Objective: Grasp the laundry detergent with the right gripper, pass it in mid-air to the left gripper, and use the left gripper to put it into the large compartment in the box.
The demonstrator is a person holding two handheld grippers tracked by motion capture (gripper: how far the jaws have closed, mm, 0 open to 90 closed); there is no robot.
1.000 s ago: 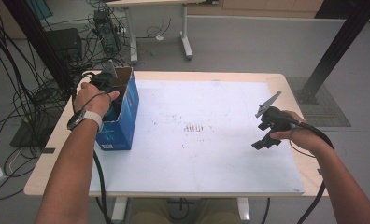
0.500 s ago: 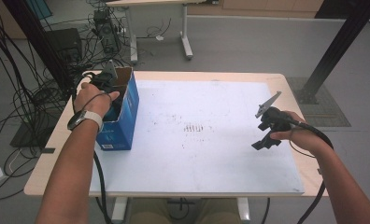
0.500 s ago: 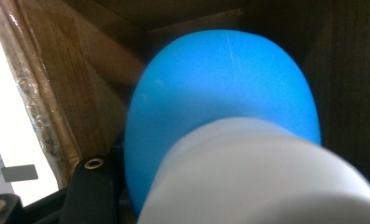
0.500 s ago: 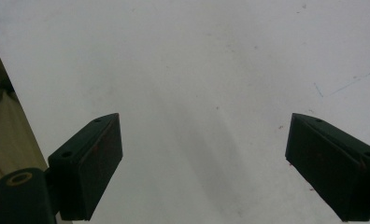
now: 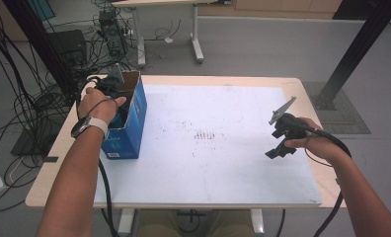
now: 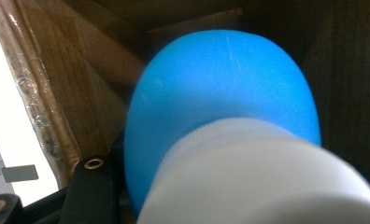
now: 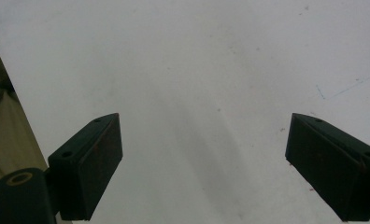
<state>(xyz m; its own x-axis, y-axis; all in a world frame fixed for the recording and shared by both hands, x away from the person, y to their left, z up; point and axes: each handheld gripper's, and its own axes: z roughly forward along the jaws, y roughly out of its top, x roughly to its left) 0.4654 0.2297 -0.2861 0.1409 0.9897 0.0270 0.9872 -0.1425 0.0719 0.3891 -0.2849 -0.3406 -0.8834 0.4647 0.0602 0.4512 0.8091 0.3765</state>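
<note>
Left gripper (image 5: 115,88): your left hand (image 5: 98,102) holds it down inside the open top of the blue box (image 5: 129,129) at the desk's left edge
Left jaws: you cannot tell their gap; in the left gripper view a blue bottle fills the space right in front of the camera, and one black jaw base shows at the lower left
Blue bottle (image 6: 220,93): rounded blue body with a white ribbed cap (image 6: 262,177) nearest the camera, lying inside the box between its brown cardboard walls (image 6: 47,93)
Blue box: stands on the desk's left side, partly on the white sheet's left border, flaps open upward
Right gripper (image 5: 281,134): your right hand (image 5: 309,143) holds it over the right part of the white sheet, well apart from the box
Right jaws: spread wide, with bare white surface between them in the right gripper view (image 7: 204,158)
White sheet (image 5: 218,168): covers most of the desk, with faint dark smudges near its middle
Desk (image 5: 50,177): pale wood rim shows around the sheet
Floor (image 5: 262,44): grey, with tangled black cables (image 5: 30,98) to the left of the desk
</note>
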